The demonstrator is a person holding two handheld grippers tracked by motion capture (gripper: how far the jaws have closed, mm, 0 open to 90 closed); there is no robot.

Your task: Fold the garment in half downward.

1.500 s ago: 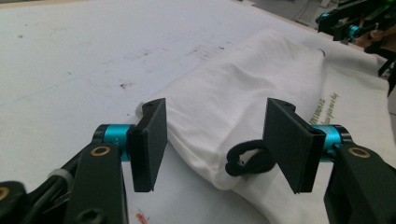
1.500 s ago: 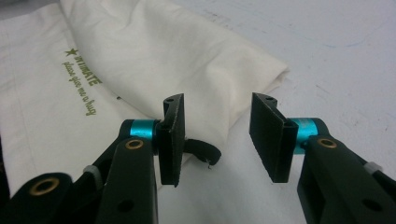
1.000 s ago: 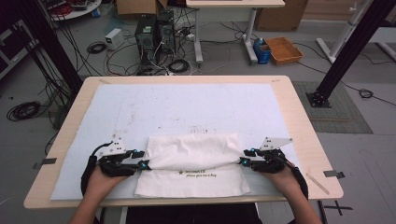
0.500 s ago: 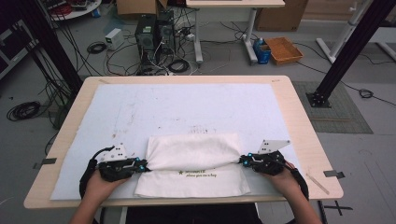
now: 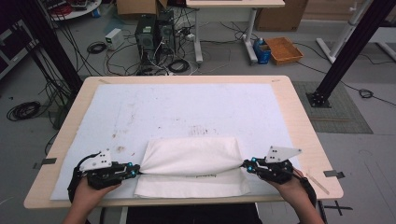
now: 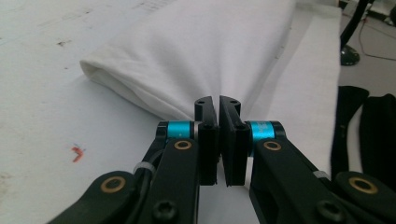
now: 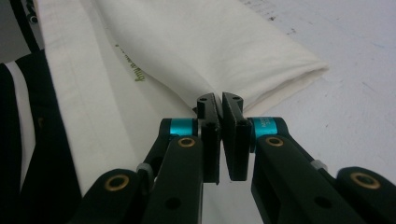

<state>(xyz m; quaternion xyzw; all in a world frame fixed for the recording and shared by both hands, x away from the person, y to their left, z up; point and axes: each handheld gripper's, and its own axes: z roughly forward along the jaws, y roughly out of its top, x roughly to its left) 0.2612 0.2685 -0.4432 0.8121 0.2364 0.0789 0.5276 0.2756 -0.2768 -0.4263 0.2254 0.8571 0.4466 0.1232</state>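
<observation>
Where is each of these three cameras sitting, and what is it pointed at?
High view: above the person's table edge, looking forward and down at the table; forearms and both hands show.
Left gripper view: rides the left gripper, looking along its fingers at the white cloth.
Right gripper view: rides the right gripper, same way.
All three share the cloth.

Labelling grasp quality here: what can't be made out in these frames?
- Printed line on the cloth: too small in the high view, cut off by a fold in the right gripper view.
- Cloth pinched inside each hand-held gripper: left, right, hidden by the shut jaws.
- Layers under the fold: covered.
</observation>
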